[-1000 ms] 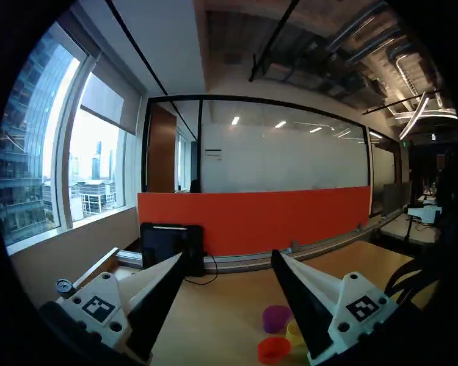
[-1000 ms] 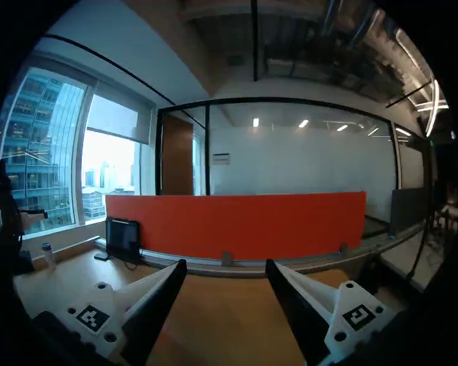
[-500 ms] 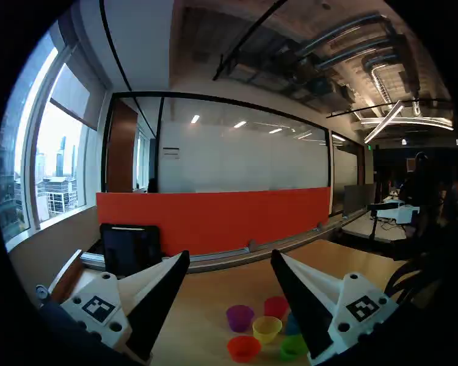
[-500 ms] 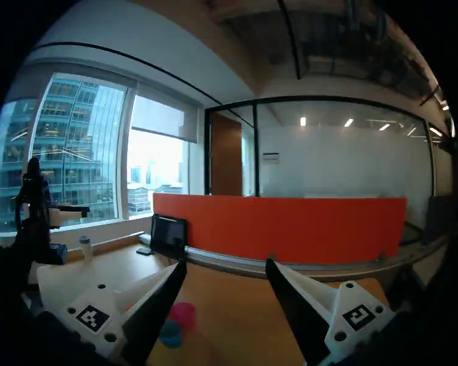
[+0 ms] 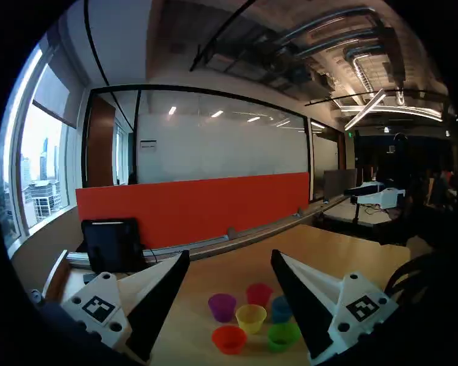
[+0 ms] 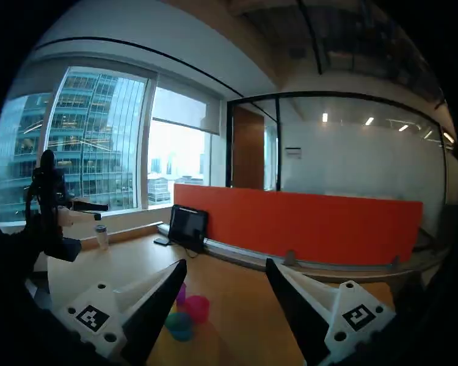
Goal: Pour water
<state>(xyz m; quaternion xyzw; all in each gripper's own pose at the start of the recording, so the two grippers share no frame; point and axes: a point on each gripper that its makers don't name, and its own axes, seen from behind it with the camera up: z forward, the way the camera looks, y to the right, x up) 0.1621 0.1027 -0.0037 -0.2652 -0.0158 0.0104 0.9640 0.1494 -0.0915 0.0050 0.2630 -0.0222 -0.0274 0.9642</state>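
Several small coloured cups stand in a cluster on the wooden table [image 5: 345, 253]: purple cup [image 5: 221, 306], pink cup [image 5: 259, 294], yellow cup [image 5: 251, 318], blue cup [image 5: 281, 308], orange cup [image 5: 229, 339] and green cup [image 5: 283, 335]. My left gripper [image 5: 229, 268] is open above and before them, holding nothing. In the right gripper view the pink cup [image 6: 197, 308] and blue cup [image 6: 181, 324] sit low between the fingers. My right gripper [image 6: 225, 271] is open and holds nothing. A small clear bottle [image 6: 101, 235] stands at the far left of the table.
A dark tablet [image 5: 112, 244] leans against the orange partition [image 5: 192, 207] at the table's back edge, also seen as tablet [image 6: 187, 226]. A black stand with a device [image 6: 49, 207] rises at the left by the windows. Other desks [image 5: 375, 210] lie to the right.
Both views have swung and tipped down toward the table. The cup cluster has come fully into the left gripper view, and more of the cups show in the right gripper view. Both grippers stayed open.
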